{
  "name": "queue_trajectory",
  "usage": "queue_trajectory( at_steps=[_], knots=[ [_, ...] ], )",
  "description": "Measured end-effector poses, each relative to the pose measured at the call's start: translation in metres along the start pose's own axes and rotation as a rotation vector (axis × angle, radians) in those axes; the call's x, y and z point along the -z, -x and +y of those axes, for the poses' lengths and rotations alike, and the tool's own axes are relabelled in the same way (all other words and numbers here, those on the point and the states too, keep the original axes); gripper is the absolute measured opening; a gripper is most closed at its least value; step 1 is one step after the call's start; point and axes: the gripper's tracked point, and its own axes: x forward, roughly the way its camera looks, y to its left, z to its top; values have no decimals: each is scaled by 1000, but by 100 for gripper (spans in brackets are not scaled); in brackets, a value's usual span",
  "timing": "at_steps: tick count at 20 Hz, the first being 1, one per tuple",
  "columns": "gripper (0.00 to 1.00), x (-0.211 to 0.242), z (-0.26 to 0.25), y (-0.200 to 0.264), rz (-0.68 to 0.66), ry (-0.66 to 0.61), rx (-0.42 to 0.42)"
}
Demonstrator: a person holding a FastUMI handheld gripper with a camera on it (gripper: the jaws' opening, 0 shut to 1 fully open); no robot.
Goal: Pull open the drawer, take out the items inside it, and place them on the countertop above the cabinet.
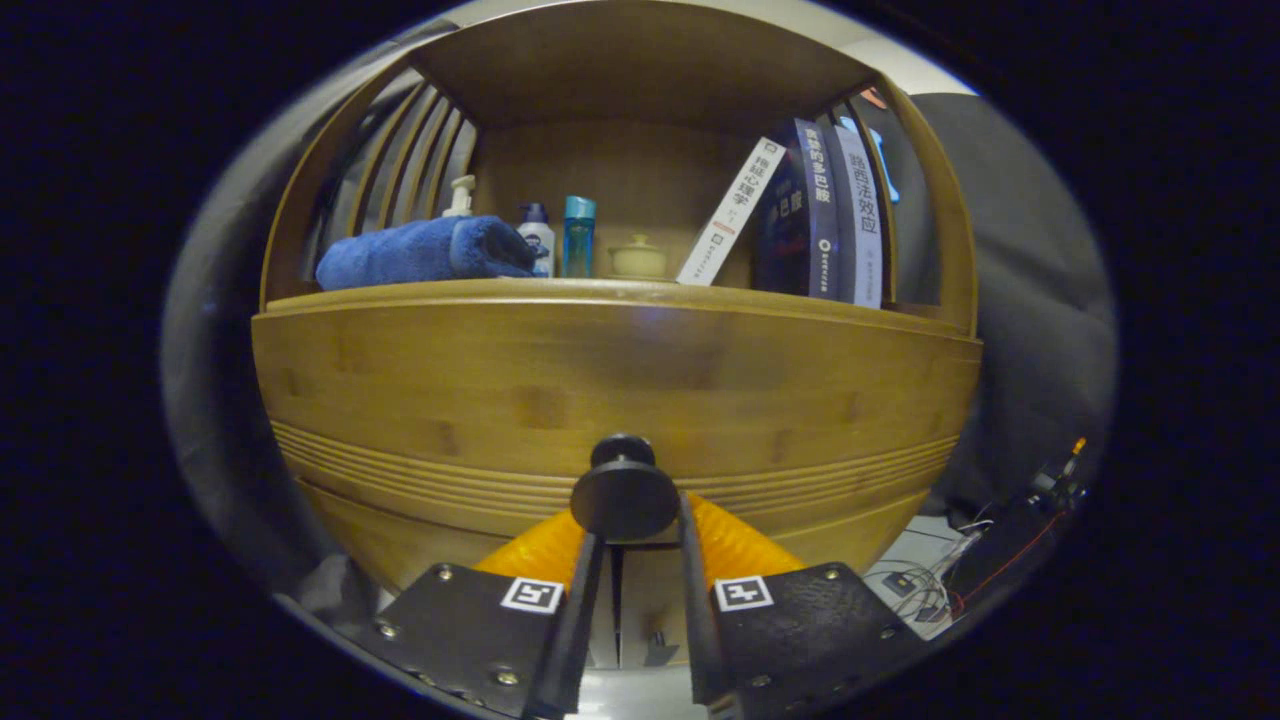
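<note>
A wooden cabinet fills the view, with its drawer front (450,400) close ahead of me. The drawer's round black knob (624,492) sits right between my fingertips. My gripper (637,522) is shut on the knob, one finger (578,600) pressing its left side and the other its right. I cannot tell whether the drawer has moved out; its inside is hidden. The countertop (600,290) above the drawer runs across just over the drawer front.
On the countertop lie a rolled blue towel (425,252), a pump bottle (460,195), two small bottles (578,235), a small lidded pot (638,259) and several leaning books (815,215). Cables and a dark device (1000,560) lie on the floor at the right.
</note>
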Motion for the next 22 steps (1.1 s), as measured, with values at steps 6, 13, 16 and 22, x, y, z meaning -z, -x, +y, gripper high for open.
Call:
queue_trajectory(
  at_steps=[6,13,16,22],
  knots=[
    [44,-7,7,7,-30,-91,-48],
    [2,10,-6,12,-9,-30,7],
    [2,14,-7,18,-7,-94,-3],
    [57,2,0,29,-35,-104,-50]
  ],
)
